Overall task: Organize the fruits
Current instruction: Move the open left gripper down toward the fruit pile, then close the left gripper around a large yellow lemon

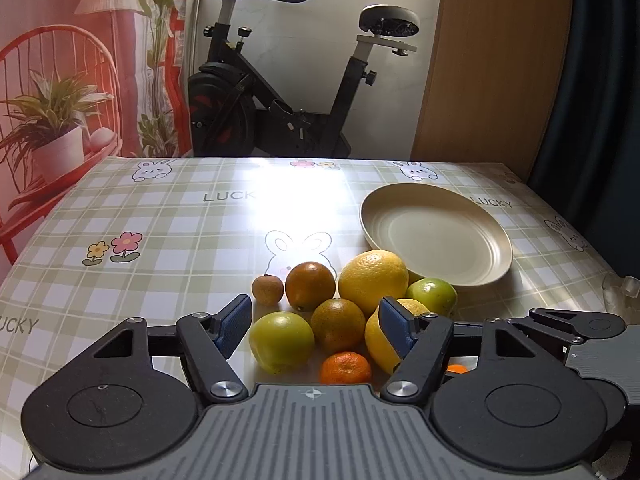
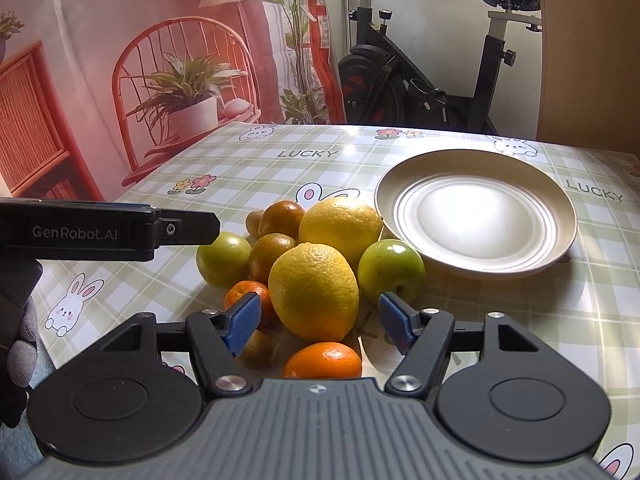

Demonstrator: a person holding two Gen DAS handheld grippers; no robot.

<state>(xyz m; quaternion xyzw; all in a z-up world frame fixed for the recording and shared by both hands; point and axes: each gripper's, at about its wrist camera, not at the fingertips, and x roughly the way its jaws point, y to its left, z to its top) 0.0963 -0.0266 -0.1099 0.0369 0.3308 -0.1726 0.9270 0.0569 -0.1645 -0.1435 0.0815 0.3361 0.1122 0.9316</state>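
Observation:
A heap of fruit lies on the checked tablecloth beside an empty cream plate (image 2: pixel 476 216). My right gripper (image 2: pixel 320 322) is open, its blue pads on either side of a yellow lemon (image 2: pixel 314 292) without touching it. A mandarin (image 2: pixel 324 360) lies just below that lemon. My left gripper (image 1: pixel 316 326) is also open, above a green apple (image 1: pixel 281 340) and a dark orange (image 1: pixel 338 324). Its right pad overlaps the same lemon (image 1: pixel 380 350) in the view; I cannot tell whether they touch. The plate (image 1: pixel 436 236) stands at the right behind the heap.
A bigger yellow citrus (image 1: pixel 372 282), another green apple (image 1: pixel 432 296), a second dark orange (image 1: pixel 310 286) and a small brown fruit (image 1: pixel 267 289) fill the heap's far side. An exercise bike (image 1: pixel 280 92) stands beyond the table's far edge. Clear plastic bits (image 1: pixel 622 292) lie at the right edge.

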